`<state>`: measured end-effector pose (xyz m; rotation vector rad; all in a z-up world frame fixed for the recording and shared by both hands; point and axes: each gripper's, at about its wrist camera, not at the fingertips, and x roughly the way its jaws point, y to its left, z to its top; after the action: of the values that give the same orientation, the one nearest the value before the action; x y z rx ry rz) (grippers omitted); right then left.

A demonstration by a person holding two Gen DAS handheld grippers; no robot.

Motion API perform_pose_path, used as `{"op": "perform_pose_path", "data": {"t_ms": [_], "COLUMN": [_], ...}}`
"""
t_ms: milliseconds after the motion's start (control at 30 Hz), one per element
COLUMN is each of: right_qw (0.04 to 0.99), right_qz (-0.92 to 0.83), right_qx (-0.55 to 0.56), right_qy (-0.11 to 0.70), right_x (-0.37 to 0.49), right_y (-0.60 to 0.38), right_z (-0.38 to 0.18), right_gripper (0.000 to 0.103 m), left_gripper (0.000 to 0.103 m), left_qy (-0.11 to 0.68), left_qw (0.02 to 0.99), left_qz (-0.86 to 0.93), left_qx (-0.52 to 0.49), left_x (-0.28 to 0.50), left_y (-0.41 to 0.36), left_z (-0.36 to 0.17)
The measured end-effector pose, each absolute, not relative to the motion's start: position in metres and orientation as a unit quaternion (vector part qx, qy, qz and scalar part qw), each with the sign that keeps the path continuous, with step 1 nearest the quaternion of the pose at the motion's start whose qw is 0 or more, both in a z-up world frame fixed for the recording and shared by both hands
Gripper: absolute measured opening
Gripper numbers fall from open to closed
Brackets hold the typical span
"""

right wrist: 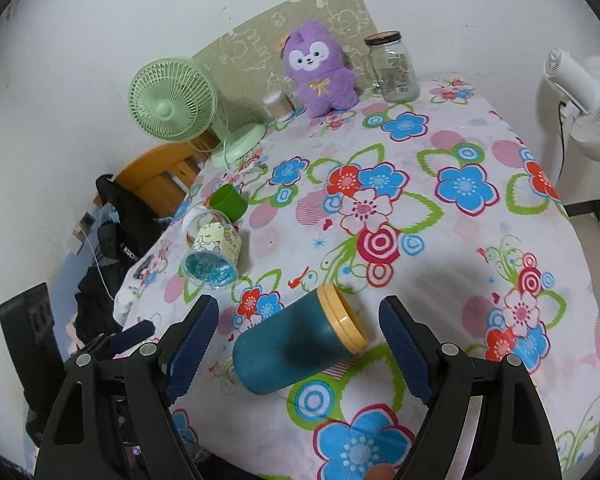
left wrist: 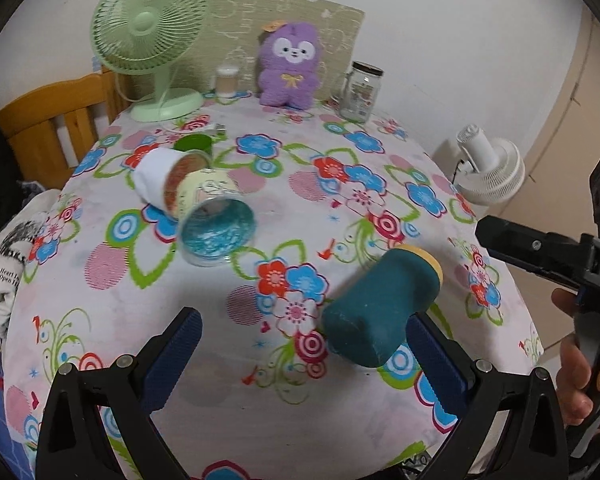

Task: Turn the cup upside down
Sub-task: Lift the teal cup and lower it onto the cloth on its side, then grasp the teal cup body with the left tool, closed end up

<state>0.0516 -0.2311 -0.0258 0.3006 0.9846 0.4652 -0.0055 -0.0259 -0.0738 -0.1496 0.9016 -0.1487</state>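
Observation:
A dark teal cup (left wrist: 378,306) with a yellow rim lies on its side on the flowered tablecloth (left wrist: 204,340). It also shows in the right wrist view (right wrist: 296,344), lying between my right fingers with the yellow rim pointing right and away. My right gripper (right wrist: 300,350) is open around it and touches nothing. My left gripper (left wrist: 304,354) is open, with the cup lying by its right finger (left wrist: 434,360). The right gripper shows at the right edge of the left wrist view (left wrist: 540,256).
A cream cup with blue inside (left wrist: 216,220), a white cup (left wrist: 168,178) and a green cup (left wrist: 194,144) lie at the left. At the back stand a green fan (left wrist: 152,40), a purple plush (left wrist: 290,66) and a glass jar (left wrist: 360,90). A white fan (left wrist: 490,172) stands beyond the right edge.

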Motion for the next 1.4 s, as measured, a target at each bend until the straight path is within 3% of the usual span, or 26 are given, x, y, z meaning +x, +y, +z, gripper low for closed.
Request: {"op": "perform_pose_path", "data": {"t_ms": [433, 767, 1400], "right_qw": [0.839, 0.834, 0.826], "right_qz": [0.223, 0.224, 0.216], "right_qx": [0.16, 0.173, 0.199], "right_qy": [0.469, 0.473, 0.48], "right_x": [0.043, 0.038, 0.039], "right_y": [-0.247, -0.258, -0.272], "right_z": [-0.031, -0.035, -0.043], "right_gripper": [0.084, 0.084, 0.084], "left_gripper": [0.103, 0.103, 0.103], "left_qy": [0.447, 0.446, 0.492], "left_qw": [0.89, 0.873, 0.832], "left_qz": [-0.081, -0.141, -0.224], "left_qx": [-0.034, 0.138, 0.129], "left_x": [-0.001, 0.014, 0.031], "left_y": [-0.051, -0.092, -0.109], "left_z": [-0.087, -0.107, -0.141]}}
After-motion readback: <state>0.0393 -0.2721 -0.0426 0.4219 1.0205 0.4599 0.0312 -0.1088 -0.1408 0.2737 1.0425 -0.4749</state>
